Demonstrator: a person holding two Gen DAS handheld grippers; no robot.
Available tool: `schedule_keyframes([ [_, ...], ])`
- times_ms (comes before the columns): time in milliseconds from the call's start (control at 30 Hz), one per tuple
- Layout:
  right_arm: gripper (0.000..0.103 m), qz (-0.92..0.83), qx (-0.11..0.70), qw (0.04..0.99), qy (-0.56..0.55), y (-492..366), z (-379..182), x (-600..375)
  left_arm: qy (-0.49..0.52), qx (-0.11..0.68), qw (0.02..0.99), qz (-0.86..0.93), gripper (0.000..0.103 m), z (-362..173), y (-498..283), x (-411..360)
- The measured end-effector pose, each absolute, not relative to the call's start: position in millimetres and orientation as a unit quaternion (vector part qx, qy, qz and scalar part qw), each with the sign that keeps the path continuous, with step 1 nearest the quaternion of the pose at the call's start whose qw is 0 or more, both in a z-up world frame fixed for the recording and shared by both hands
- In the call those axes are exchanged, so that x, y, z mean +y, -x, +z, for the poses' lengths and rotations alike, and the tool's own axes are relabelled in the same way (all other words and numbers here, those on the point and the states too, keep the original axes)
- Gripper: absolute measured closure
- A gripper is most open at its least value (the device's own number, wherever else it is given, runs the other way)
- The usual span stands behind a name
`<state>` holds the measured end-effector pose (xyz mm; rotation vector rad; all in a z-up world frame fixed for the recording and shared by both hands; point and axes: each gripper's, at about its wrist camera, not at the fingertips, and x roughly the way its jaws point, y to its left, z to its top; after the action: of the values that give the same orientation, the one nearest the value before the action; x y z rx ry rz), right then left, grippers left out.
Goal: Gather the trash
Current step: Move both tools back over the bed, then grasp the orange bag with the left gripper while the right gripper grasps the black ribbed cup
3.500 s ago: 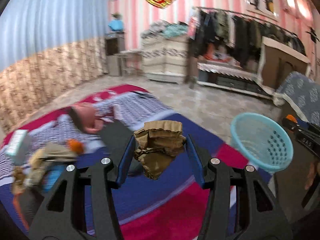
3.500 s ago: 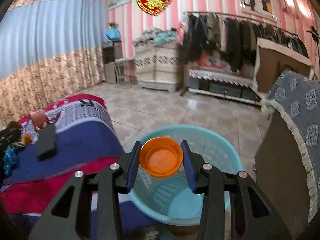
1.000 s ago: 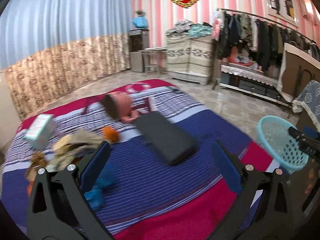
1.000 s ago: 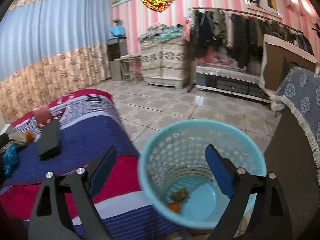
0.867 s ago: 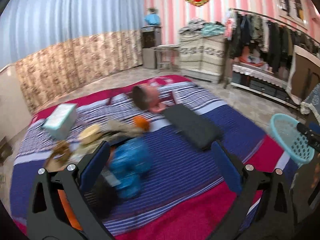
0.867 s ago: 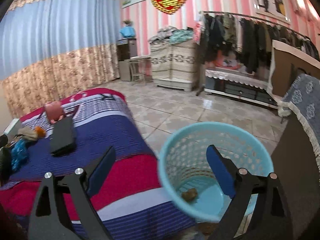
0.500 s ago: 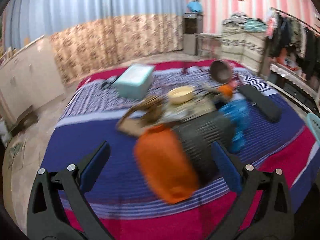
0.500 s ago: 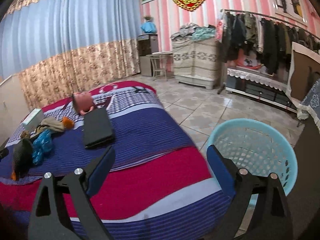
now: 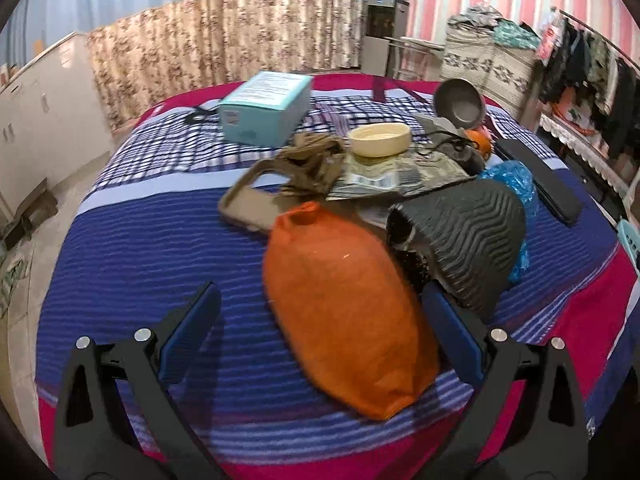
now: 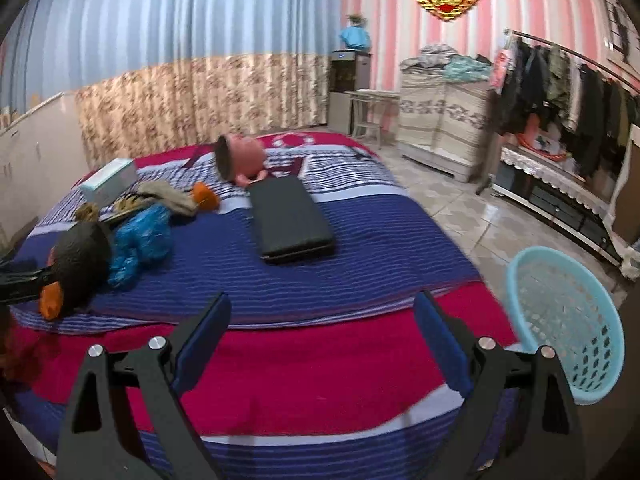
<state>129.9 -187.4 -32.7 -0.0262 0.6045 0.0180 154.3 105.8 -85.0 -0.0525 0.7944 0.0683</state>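
Trash lies heaped on the striped bed cover (image 9: 132, 248): an orange pouch (image 9: 348, 320) nearest me, a dark ribbed shoe (image 9: 468, 236) touching its right side, a crumpled blue bag (image 9: 512, 180) behind that, and brown paper scraps (image 9: 316, 160) further back. My left gripper (image 9: 320, 330) has its jaws spread wide with the pouch between them, pads not pressing yet. I judge the main risk is closing here: the right pad sits just beside the shoe, so I could pinch both, or the soft pouch could bulge and slip out. My left hand points steeply down over the near edge of the pile. My right gripper (image 10: 322, 340) is spread and empty, tilted gently down over the red band of the cover, with the blue basket (image 10: 568, 320) off to its right, well apart from the pile.
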Motion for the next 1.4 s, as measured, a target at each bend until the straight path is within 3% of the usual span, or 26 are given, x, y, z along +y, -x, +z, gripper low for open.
schedule_keyframes([
  [33,0.012,0.014,0.3,0.954,0.013,-131,-33,-182,0.024,0.39,0.92,0.03,0.016,-86,-156,104],
  [100,0.012,0.03,0.304,0.952,0.011,-133,-35,-166,0.025,0.404,0.914,0.008,0.038,-92,-158,103],
  [367,0.012,0.102,0.309,0.945,0.031,-141,-35,-100,0.002,0.394,0.919,-0.002,0.094,-87,-136,119],
  [967,0.008,0.217,0.341,0.909,0.102,-179,-53,34,0.028,0.37,0.925,0.077,0.096,-68,-113,203],
  [1033,0.013,0.225,0.345,0.907,0.093,-182,-55,34,0.027,0.37,0.925,0.08,0.096,-68,-114,203],
  [1067,0.025,0.228,0.346,0.906,0.092,-183,-55,35,0.028,0.369,0.926,0.079,0.096,-68,-114,203],
  [1233,0.025,0.237,0.336,0.906,0.097,-175,-51,34,0.029,0.358,0.93,0.079,0.096,-60,-115,197],
  [1400,0.026,0.227,0.291,0.927,0.069,-158,-12,-4,0.022,0.352,0.932,0.082,0.096,-54,-120,185],
])
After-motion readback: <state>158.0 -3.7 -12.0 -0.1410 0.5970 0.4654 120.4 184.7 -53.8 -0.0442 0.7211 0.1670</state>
